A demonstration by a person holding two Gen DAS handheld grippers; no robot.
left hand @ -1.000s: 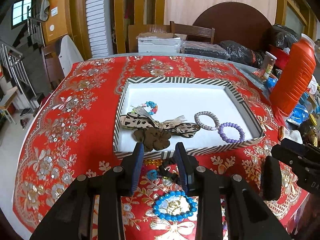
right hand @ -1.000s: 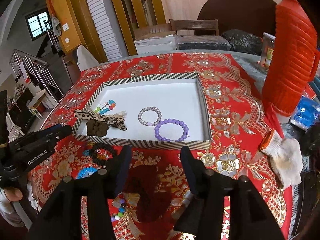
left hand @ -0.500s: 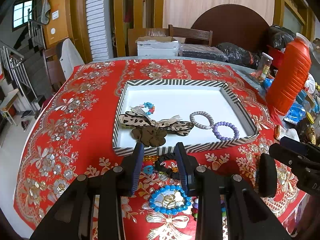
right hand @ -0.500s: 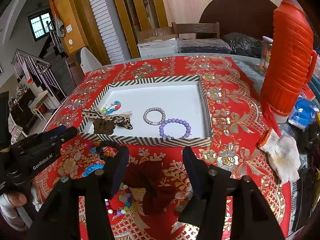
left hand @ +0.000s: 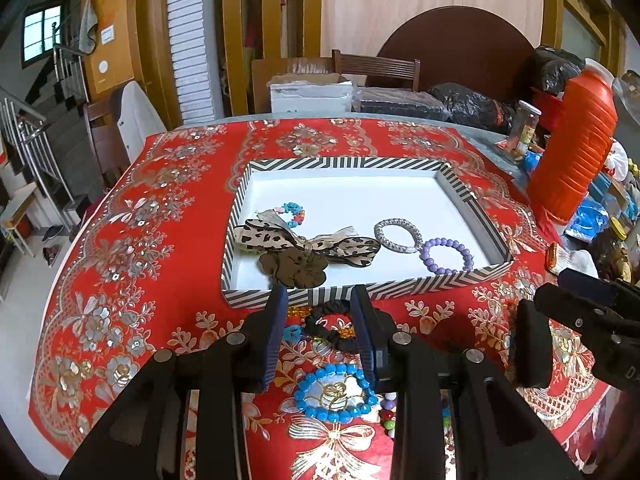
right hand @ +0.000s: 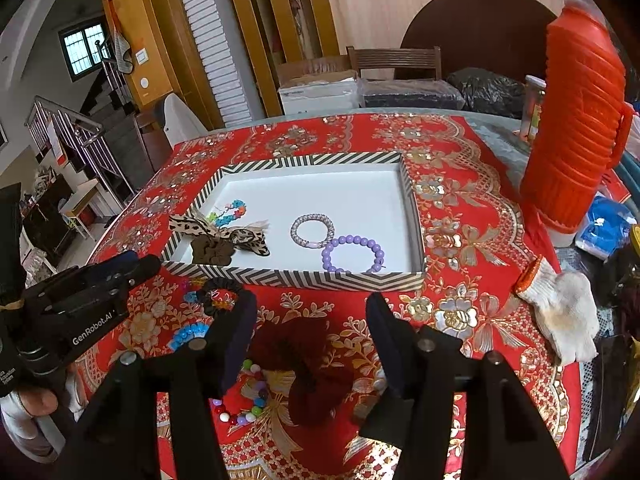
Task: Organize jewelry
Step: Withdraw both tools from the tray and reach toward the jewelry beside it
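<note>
Left gripper [left hand: 320,312] hovers above the red floral tablecloth [left hand: 120,280], just short of the striped tray [left hand: 400,286]. Jaws part-open, nothing gripped; black scrunchie [left hand: 332,324] and blue bead bracelet [left hand: 334,394] lie on the cloth below the gap, untouched.

Tray contents, left to right: multicolour bead bracelet [left hand: 294,214] at the left wall, leopard-print bow [left hand: 280,238] overlapping a brown scrunchie [left hand: 296,270], silver bracelet [left hand: 398,235], purple bead bracelet [left hand: 446,256] touching it near the front wall.

Right gripper [right hand: 310,310] is near the tray's front edge. Jaws have just been opening and stand wide, holding nothing. A dark red scrunchie [right hand: 312,360] sits on the cloth under the gap, clear of both pads; a mixed bead bracelet [right hand: 244,396] lies just left of it.

Further right: white work glove [right hand: 560,312] on the cloth, orange thermos [right hand: 576,112] standing upright behind it.
</note>
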